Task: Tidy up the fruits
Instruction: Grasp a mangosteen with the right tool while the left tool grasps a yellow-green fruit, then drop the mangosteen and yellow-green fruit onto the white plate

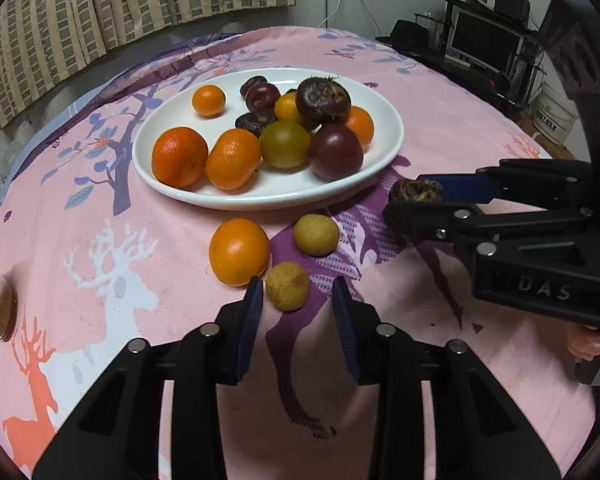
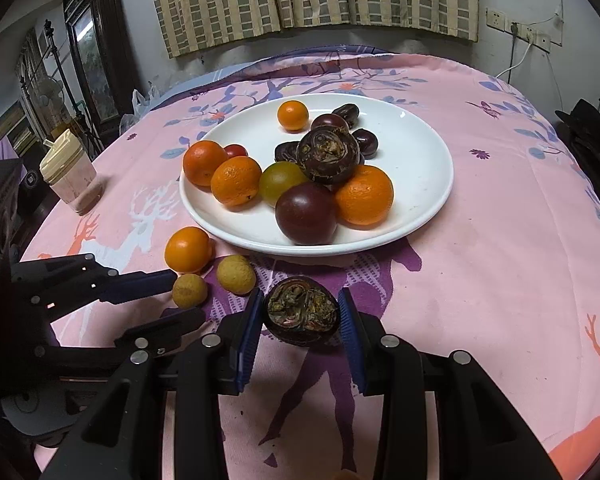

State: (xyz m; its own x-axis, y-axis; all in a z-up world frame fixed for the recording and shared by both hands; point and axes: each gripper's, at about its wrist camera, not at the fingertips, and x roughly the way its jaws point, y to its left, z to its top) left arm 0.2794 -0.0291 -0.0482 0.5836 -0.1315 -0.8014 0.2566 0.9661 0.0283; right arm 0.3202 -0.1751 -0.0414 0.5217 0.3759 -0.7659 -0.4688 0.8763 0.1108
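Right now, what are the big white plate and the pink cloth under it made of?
The plate looks like glazed ceramic, or maybe melamine: smooth, glossy white, with soft reflections along its rim. The cloth looks like woven cotton-type fabric: matte, slightly creased, with printed deer and trees.

A white round ceramic plate [image 2: 416, 148] sits mid-table on the pink printed cloth [image 2: 500, 280], and fruit is heaped in its left half. A dark brown ridged fruit [image 2: 328, 154] lies on top of the heap, with a dark purple round tomato [image 2: 306, 214] at its near edge. On the cloth, near and left of the plate, lies a small orange citrus [image 2: 188, 250]. Two yellow-brown round longans [image 2: 236, 274] lie just nearer. The leftmost longan [image 2: 190, 290] lies between the left gripper's [image 1: 296, 282] fingers. To the right, a second dark brown ridged fruit [image 2: 302, 312] sits between the right gripper's [image 2: 300, 298] pads. A lidded plastic cup [image 2: 70, 172] stands far left.
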